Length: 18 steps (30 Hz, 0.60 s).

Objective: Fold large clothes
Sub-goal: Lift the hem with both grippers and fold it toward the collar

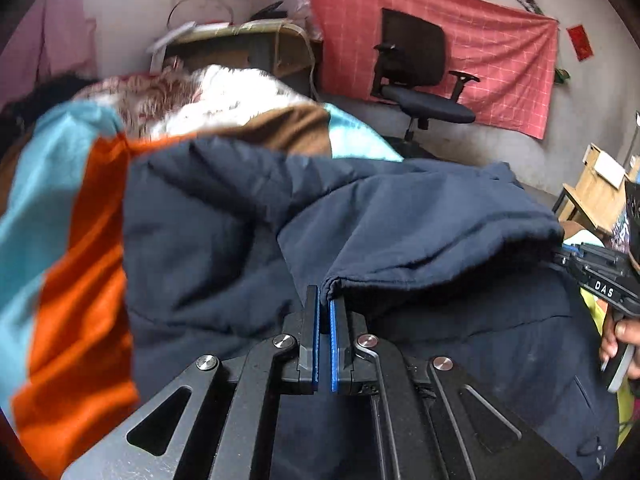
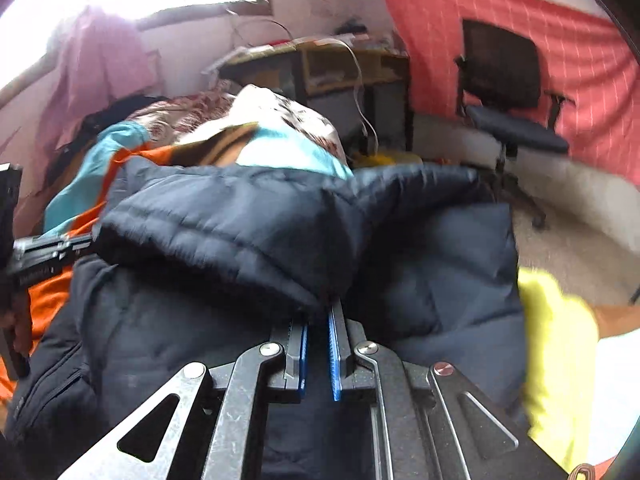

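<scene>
Navy padded jacket [image 1: 224, 216] fills the space ahead of both tools, spread over a blanket striped in orange [image 1: 76, 280], turquoise and brown. Left gripper [image 1: 325, 300] is clenched on a gathered hem edge of the jacket, the cloth bunched right at its blue-lined fingertips [image 1: 334, 320] and pinched between them, with the fold rising up and away to the right of the tool. Right gripper [image 2: 322, 312] likewise pinches a puffy fold of the jacket [image 2: 224, 220] at its tips, the blue pads [image 2: 334, 344] drawn close with only a narrow gap behind the grip. A raised roll of the jacket arches just beyond both tools, above the flatter body of the garment beneath them.

Seen from the left tool, the other gripper's black body, marked with white letters, enters at the far right, held by a hand [image 1: 616, 340]. From the right tool, the left one shows at the far left edge. Yellow cloth [image 2: 556, 344] lies just right of the right gripper. Well beyond stand a black office chair [image 1: 416, 76] against a red checked cloth [image 1: 480, 48] on the wall, and a cluttered desk [image 1: 240, 40]
</scene>
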{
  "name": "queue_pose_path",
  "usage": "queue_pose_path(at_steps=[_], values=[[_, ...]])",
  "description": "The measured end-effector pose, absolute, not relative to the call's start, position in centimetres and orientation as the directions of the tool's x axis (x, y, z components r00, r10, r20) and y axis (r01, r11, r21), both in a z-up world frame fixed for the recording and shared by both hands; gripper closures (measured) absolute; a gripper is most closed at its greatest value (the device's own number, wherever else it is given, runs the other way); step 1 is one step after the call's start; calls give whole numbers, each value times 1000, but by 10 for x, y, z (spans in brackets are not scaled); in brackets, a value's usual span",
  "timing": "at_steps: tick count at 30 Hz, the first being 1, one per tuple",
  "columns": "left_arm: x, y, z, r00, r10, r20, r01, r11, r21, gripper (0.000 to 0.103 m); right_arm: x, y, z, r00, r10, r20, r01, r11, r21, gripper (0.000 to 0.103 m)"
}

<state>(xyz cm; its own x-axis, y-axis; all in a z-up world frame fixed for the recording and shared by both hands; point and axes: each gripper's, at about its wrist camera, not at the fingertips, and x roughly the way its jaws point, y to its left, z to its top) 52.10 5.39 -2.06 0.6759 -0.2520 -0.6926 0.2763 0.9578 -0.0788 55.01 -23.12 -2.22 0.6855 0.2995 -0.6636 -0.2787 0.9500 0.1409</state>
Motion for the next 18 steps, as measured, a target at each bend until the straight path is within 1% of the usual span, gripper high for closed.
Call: queue_pose_path(at_steps=[6, 10, 13, 16, 17, 18], values=[[541, 54, -50, 672, -244, -699, 237, 965, -109, 101, 559, -235, -58, 664, 291, -689, -248, 955, 164, 95], [545, 50, -58, 676, -235, -698, 240, 966, -93, 101, 559, -233, -65, 670, 285, -685, -251, 956, 152, 95], [541, 56, -56, 672, -243, -700, 231, 966, -114, 101, 558, -234, -65, 671, 289, -683, -253, 955, 155, 94], [532, 64, -46, 656, -274, -703, 228, 960, -162, 100, 553, -238, -57, 670, 305, -677, -255, 951, 176, 91], [528, 67, -43, 657, -286, -698, 231, 957, -174, 98, 549, -240, -53, 669, 315, -674, -260, 948, 184, 90], [525, 69, -37, 656, -300, -692, 242, 953, -184, 96, 544, -242, -49, 671, 321, -668, -268, 946, 184, 82]])
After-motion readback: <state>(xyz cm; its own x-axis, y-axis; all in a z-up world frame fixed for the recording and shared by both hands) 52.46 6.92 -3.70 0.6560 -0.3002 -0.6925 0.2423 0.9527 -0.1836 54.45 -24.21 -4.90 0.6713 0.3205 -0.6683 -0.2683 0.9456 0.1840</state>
